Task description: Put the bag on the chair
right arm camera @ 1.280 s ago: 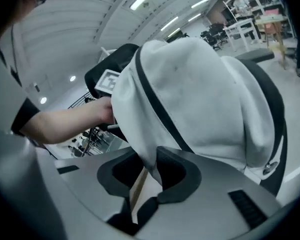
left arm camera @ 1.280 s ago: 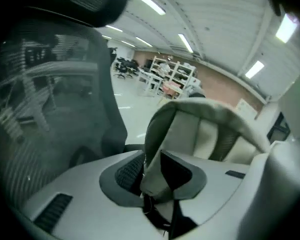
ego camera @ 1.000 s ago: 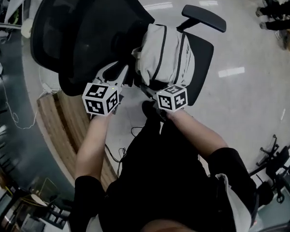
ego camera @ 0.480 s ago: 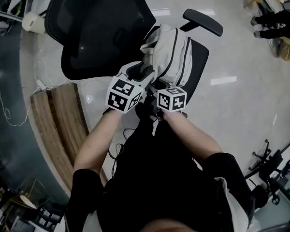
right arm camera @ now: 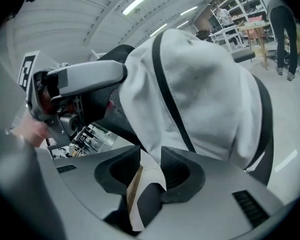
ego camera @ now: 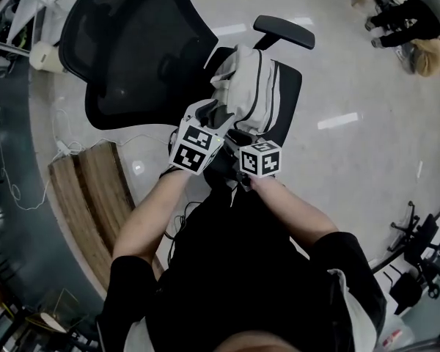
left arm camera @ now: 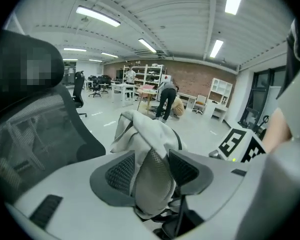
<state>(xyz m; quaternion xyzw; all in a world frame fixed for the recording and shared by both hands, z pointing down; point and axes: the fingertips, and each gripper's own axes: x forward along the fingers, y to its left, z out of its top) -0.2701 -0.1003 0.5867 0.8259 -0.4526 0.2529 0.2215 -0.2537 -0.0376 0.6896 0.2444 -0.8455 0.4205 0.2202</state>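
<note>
Head view shows the white backpack (ego camera: 253, 86) resting on the seat of the office chair (ego camera: 287, 116). My left gripper (left arm camera: 152, 171) has its jaws opening, a fold of the backpack hanging between them; my right gripper (right arm camera: 151, 171) stands spread around a loose flap. If either fold snags as I withdraw, I could drag the backpack off the chair.

Bright ceiling strip lights (left arm camera: 95, 15) glare off the glossy floor (ego camera: 337, 120); fisheye corners darken.

White bag (ego camera: 254, 86) (black-trimmed), upright, on black chair (ego camera: 132, 46)
</note>
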